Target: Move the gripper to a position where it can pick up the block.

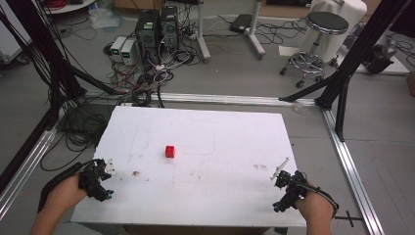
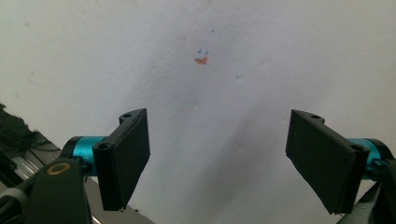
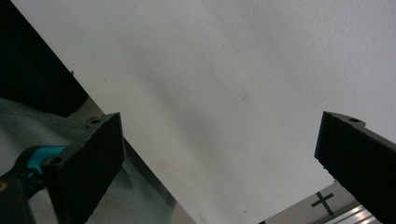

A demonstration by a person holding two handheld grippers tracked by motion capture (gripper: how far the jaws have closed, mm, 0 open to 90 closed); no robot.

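A white worktop point(image 1: 205, 196) is seen from above, with a small red cube point(image 1: 170, 151) resting on it a little left of centre, well apart from both grippers and touched by neither. The left gripper point(image 1: 100, 180) is held at the worktop's near left corner, just over its left edge; in the left gripper view point(image 2: 217, 158) its jaws are spread wide with nothing between them, and bare white surface with a small orange and blue mark point(image 2: 201, 59) is seen beyond. The right gripper point(image 1: 286, 191) is held at the near right corner, just inside the right edge; in the right gripper view point(image 3: 219, 163) its jaws are likewise parted wide and empty, with the worktop's edge running diagonally beneath them and a black cross point(image 3: 323, 200) marked on the floor beyond. Faint brownish smudges point(image 1: 135, 173) are noted on the worktop near the left gripper.
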